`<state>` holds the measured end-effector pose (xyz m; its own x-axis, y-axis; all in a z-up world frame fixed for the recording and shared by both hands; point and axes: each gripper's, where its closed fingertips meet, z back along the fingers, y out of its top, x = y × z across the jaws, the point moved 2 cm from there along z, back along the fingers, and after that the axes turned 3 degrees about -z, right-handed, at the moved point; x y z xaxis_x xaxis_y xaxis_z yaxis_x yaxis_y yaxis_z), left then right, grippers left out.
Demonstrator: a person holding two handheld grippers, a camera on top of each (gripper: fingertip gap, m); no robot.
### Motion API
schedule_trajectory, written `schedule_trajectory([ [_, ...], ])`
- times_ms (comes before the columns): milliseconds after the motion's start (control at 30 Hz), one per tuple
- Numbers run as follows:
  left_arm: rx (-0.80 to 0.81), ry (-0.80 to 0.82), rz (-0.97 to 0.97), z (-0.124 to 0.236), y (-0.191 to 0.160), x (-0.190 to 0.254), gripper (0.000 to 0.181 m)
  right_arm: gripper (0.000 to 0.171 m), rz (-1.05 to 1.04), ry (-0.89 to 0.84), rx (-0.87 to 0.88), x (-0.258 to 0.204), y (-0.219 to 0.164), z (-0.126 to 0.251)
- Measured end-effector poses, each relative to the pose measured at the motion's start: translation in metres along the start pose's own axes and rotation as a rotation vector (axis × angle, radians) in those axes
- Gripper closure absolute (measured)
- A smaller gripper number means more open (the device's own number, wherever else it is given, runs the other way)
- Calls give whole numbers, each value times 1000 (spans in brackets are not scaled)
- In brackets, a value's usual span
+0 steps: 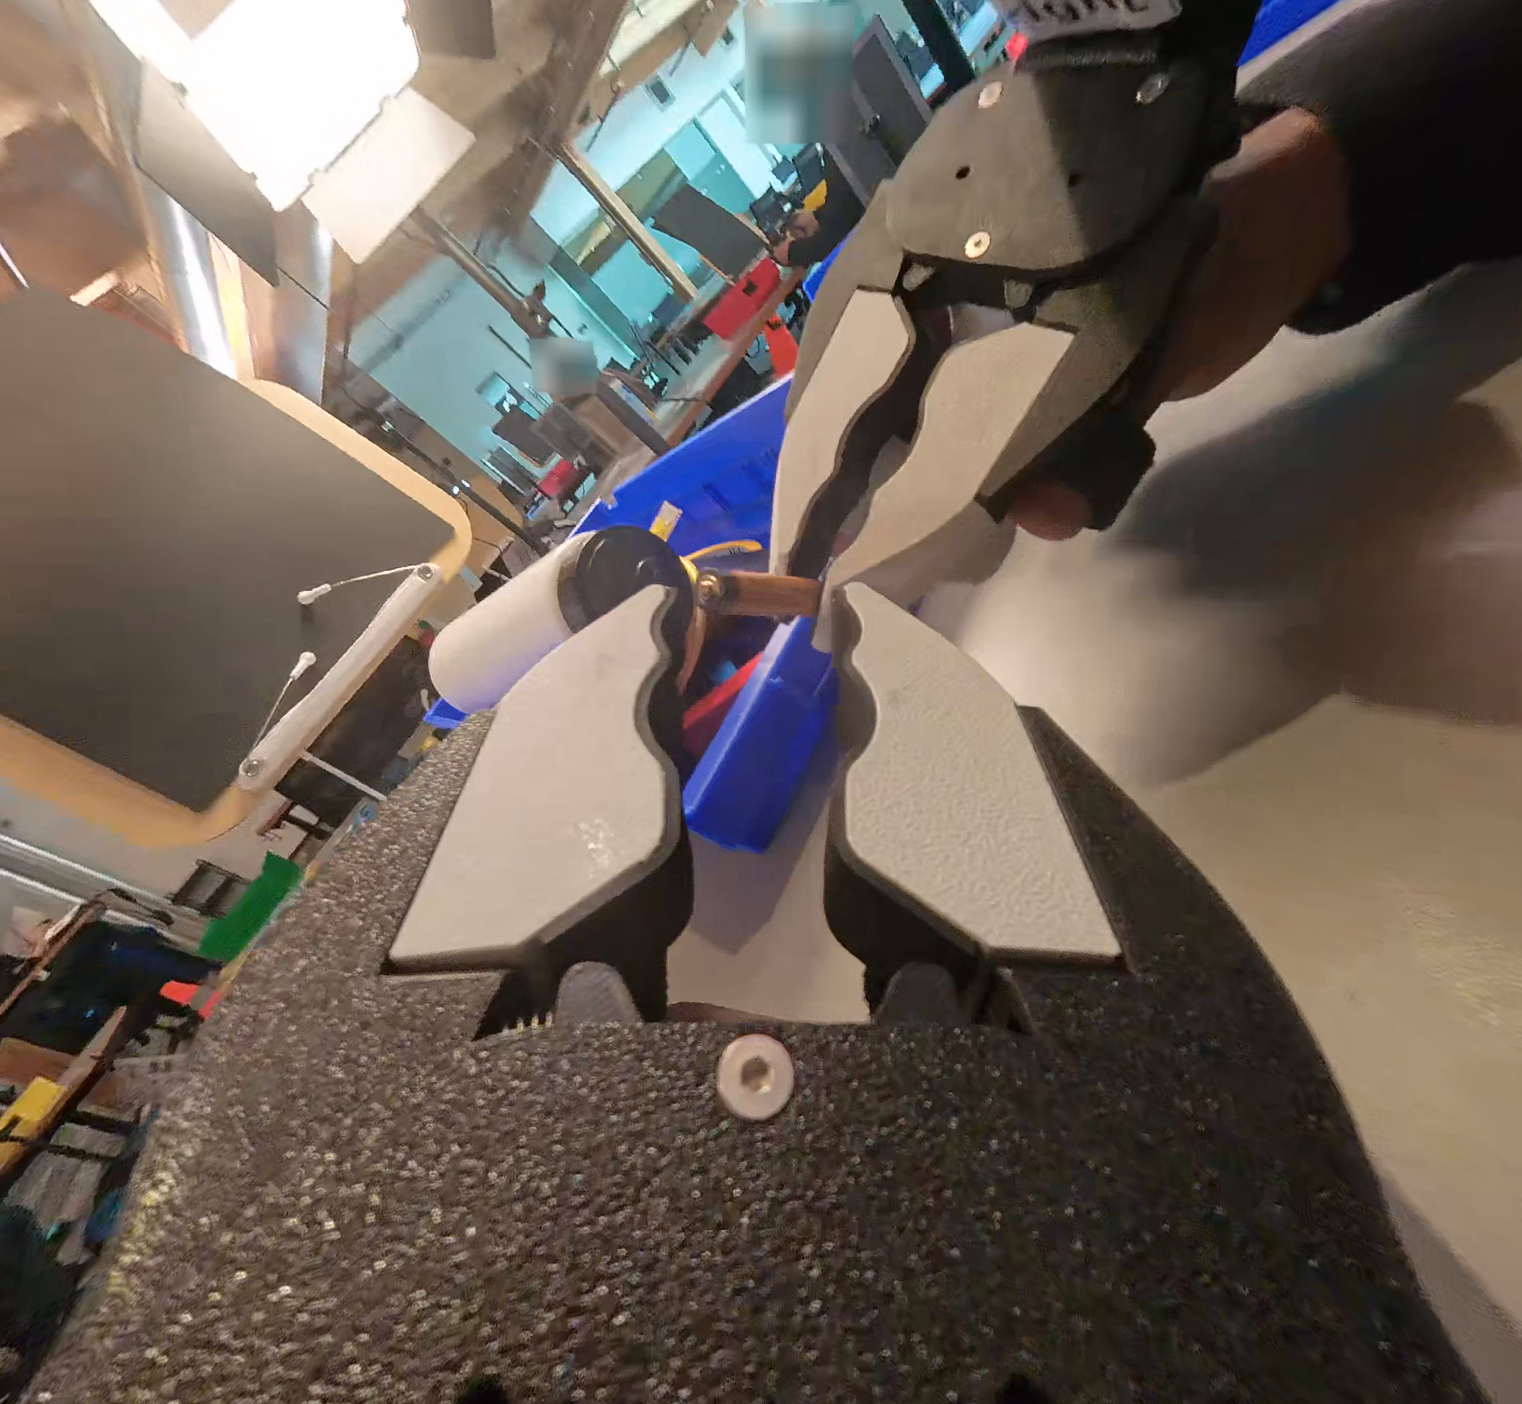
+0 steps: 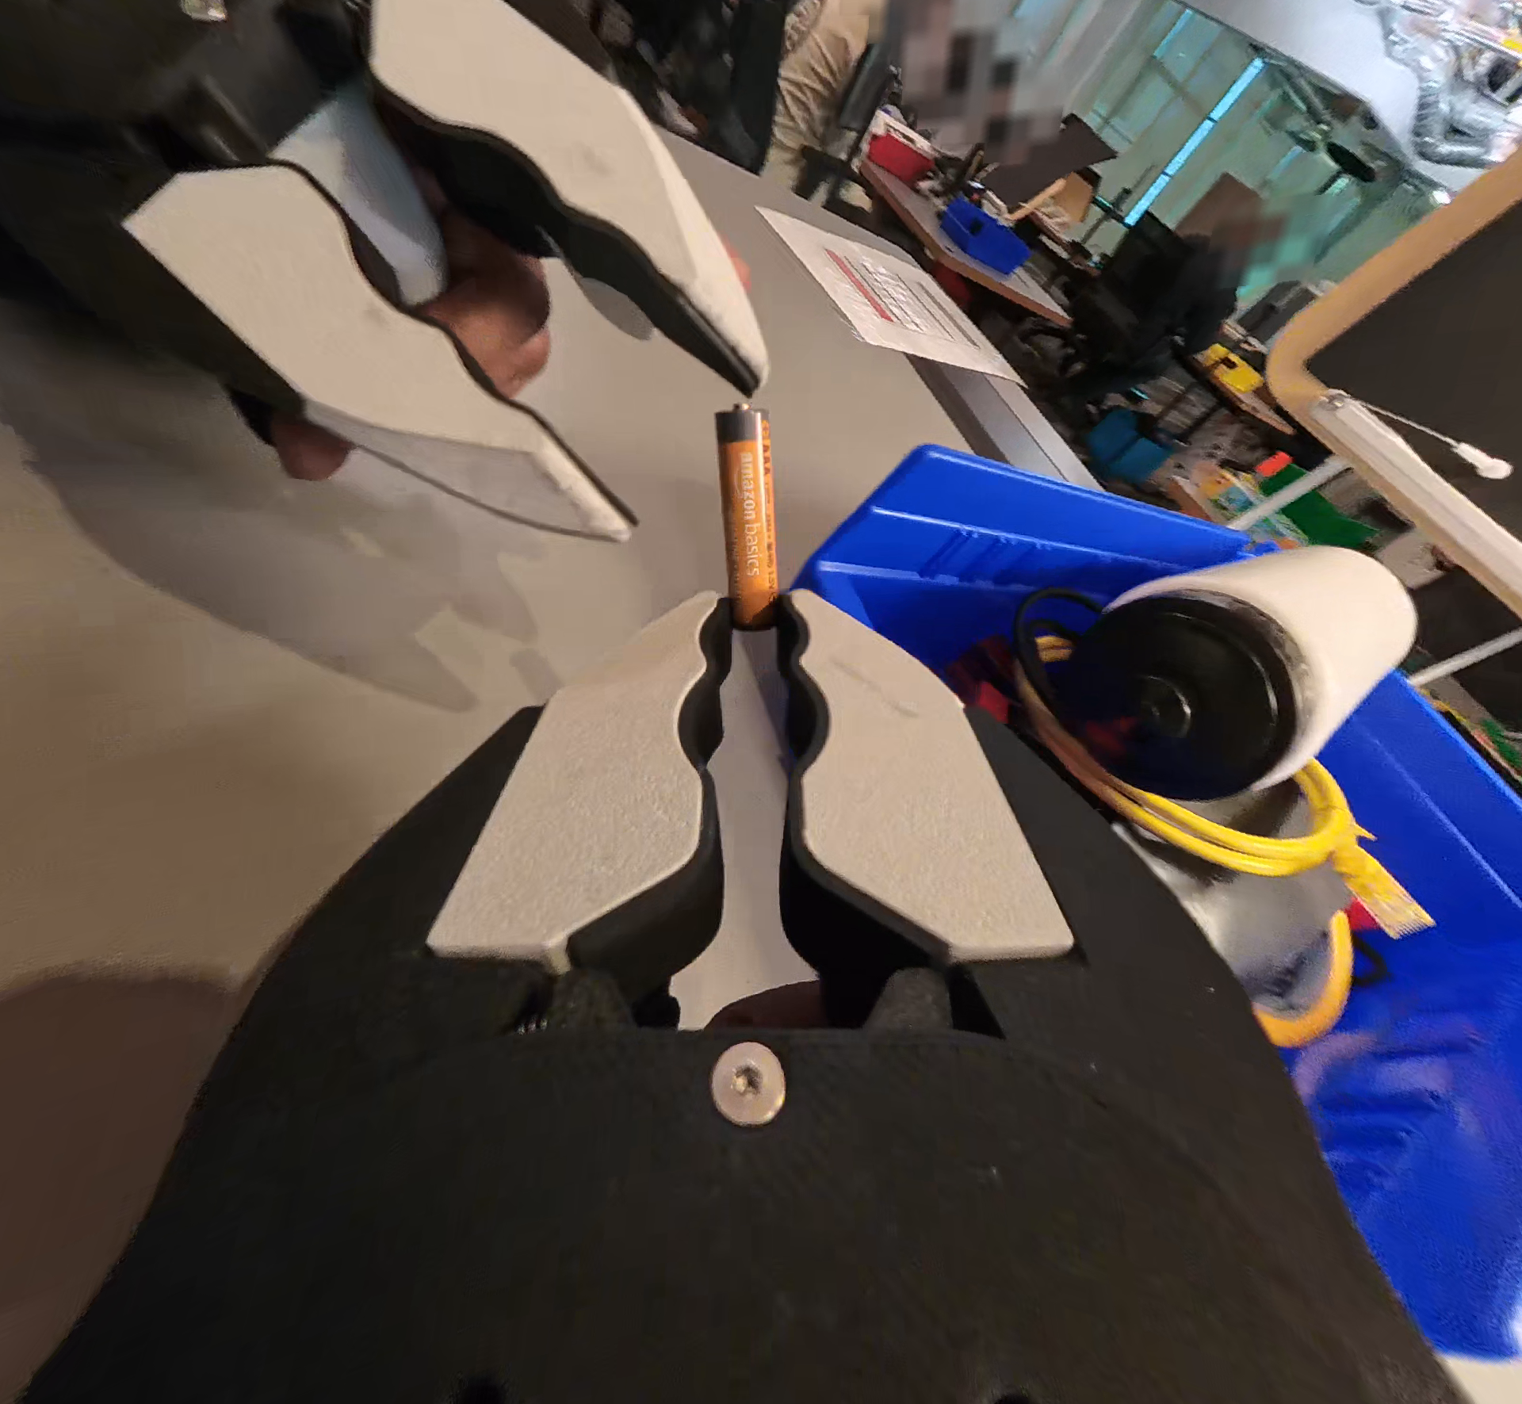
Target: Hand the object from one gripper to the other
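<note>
Right gripper (image 2: 751,607) clamps battery (image 2: 748,516) base, pointing forward | left gripper (image 2: 696,454) spread

right claw (image 2: 751,607) pinching battery (image 2: 746,520), left claw (image 2: 696,458) spread

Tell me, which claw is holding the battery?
The right claw, pinching the orange battery by its bottom end. The left claw is open, near the battery's top, not touching.
</note>
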<state>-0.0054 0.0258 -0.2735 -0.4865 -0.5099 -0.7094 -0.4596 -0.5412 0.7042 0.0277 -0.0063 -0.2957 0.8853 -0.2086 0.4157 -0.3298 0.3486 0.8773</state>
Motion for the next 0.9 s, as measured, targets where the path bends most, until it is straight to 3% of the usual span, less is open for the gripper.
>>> schedule_trajectory([
  [233, 86, -80, 264, 6, 9, -8, 161, 161, 63, 68, 44, -16, 7, 1],
  [567, 80, -176, 382, 3, 10, 2, 169, 161, 42, 72, 73, -15, 10, 2],
  [633, 70, -159, 323, 3, 10, 4, 170, 159, 46, 73, 56, -16, 8, 1],
  [733, -20, -39, 95, 1, 2, 2, 170, 141, 89, 76, -8, -16, 2, -1],
  [833, -113, 75, -184, 0, -4, 1, 170, 139, 219, 21, -16, -14, 5, 3],
  [900, -131, 83, -257, -1, -4, 5, 170, 140, 248, 13, -17, -16, 10, 4],
])
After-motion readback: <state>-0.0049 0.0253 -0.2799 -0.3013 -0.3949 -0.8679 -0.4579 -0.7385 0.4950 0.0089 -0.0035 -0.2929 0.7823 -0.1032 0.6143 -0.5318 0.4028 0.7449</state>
